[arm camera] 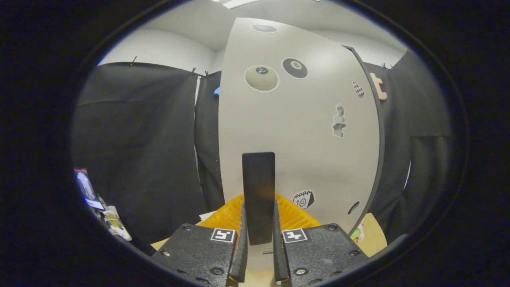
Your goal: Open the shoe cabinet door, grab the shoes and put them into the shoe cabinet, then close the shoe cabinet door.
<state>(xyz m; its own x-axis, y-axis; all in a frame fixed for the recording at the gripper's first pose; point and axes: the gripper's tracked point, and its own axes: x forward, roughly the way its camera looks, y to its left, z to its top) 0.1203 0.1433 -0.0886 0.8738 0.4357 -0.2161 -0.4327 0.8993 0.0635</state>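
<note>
The gripper (pixel 259 223) is seen at the 6 o'clock position, its two fingers (pixel 243 239) drawn close and pressed on either side of a flat dark handle (pixel 258 191) that rises upright between them. The handle is attached to the shoe cabinet door (pixel 299 131), a pale grey panel standing just ahead of the fingers and reaching up to 12 o'clock.

Several stickers are fixed to the door. A black billiard ball sticker (pixel 295 67) marked with the figure 8 is placed near 1 o'clock, and a cream ball sticker (pixel 261 77) sits just beside it at 12 o'clock; its numeral cannot be read. A chequered sticker (pixel 358 89) lies near the door's dark edge at 2 o'clock, a bust sticker (pixel 339 120) towards 3 o'clock, and a calendar sticker (pixel 303 199) bearing the number 10 at 5 o'clock, just beside the handle. Square black-and-white markers (pixel 223 234) are mounted on the gripper body.

An orange ribbed object (pixel 295 215) is visible behind the fingers at the foot of the door; what it is cannot be told. A tan surface (pixel 374 239) is seen at 4 o'clock. Black cloth (pixel 139 151) is hung as the booth wall at 9 o'clock and 3 o'clock, with a white wall (pixel 159 48) and ceiling above. Some printed packets (pixel 99 203) lie at 8 o'clock, their writing too blurred to read
</note>
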